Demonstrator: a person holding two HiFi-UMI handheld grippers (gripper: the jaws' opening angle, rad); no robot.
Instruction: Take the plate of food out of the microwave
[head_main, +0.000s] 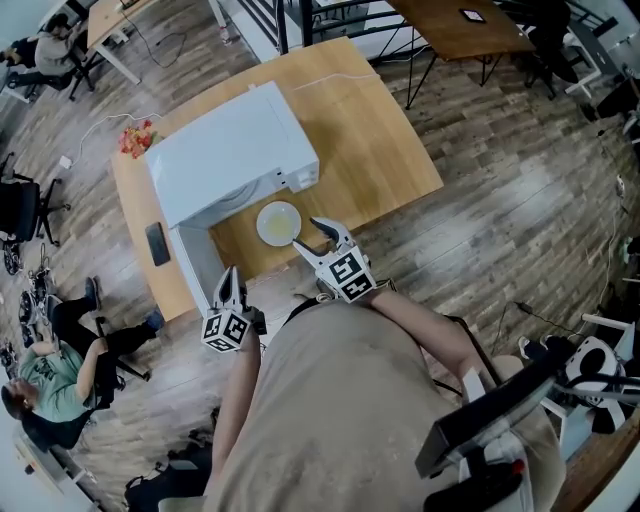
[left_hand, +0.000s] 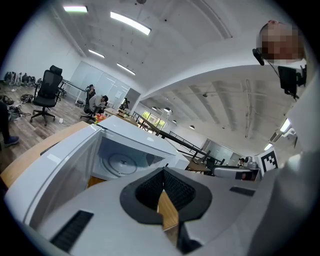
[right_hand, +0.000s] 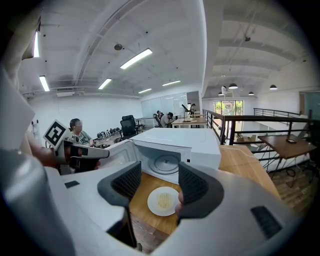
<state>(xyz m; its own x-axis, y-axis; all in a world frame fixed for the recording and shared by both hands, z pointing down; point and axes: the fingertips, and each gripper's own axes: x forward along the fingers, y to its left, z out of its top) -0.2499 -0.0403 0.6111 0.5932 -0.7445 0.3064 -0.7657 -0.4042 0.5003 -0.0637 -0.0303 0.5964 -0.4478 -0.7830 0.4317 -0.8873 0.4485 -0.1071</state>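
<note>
A white plate (head_main: 278, 222) with pale yellow food rests on the wooden table (head_main: 380, 150), just in front of the white microwave (head_main: 235, 155). The microwave's door (head_main: 195, 262) hangs open toward me, and its cavity shows only the glass turntable (right_hand: 165, 163). My right gripper (head_main: 308, 235) hovers at the plate's right edge with its jaws apart and nothing between them. In the right gripper view the plate (right_hand: 161, 201) lies below and beyond that gripper (right_hand: 159, 175). My left gripper (head_main: 232, 283) is by the door's outer end, and its pads (left_hand: 150, 187) meet at the tips with nothing in them.
A black flat device (head_main: 157, 243) lies on the table's left side and red flowers (head_main: 137, 138) sit at its far left corner. A white cable (head_main: 330, 78) runs across the far part of the table. Seated people and office chairs fill the floor at the left.
</note>
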